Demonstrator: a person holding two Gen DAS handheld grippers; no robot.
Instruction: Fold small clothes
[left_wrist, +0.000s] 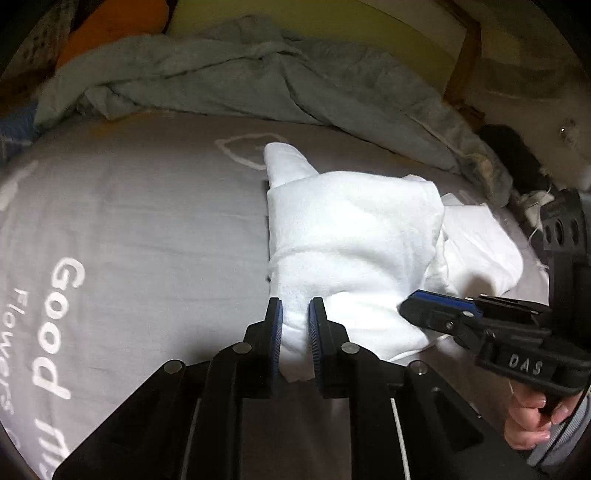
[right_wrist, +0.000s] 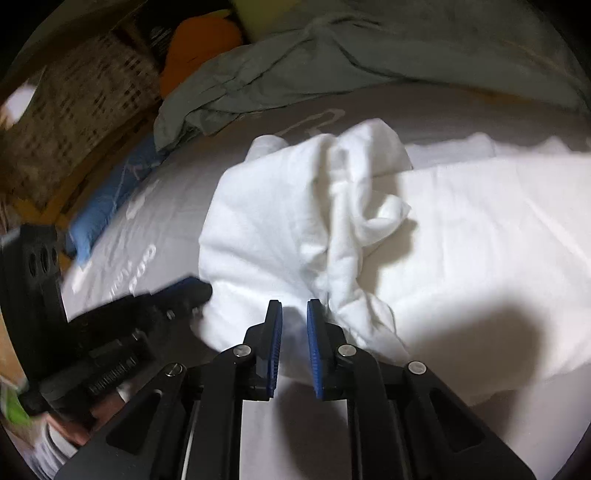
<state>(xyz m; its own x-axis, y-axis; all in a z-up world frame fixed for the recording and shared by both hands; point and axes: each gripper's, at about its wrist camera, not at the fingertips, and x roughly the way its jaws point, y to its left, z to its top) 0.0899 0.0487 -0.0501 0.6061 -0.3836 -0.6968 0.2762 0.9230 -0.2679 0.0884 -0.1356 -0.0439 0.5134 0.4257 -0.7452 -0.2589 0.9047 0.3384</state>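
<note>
Soft white fleecy garment (left_wrist: 351, 236), bunched and half folded, lies on the smooth grey printed bedsheet (left_wrist: 147, 229). Left gripper (left_wrist: 295, 332) pinches its near edge between ribbed blue pads. Right gripper (right_wrist: 294, 332), just beside, pinches a twisted fold of it. Crumpled grey-green blanket (left_wrist: 221, 85) beyond the garment.

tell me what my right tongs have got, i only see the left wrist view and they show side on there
observer: The right tongs have a fold of the crumpled white cloth garment pinched in their jaws.
operator: anything lying past the garment on that side
observer: Yes. In the right wrist view a wide flat white sheet lies smooth beside the garment and runs on to the picture's right edge.
</note>
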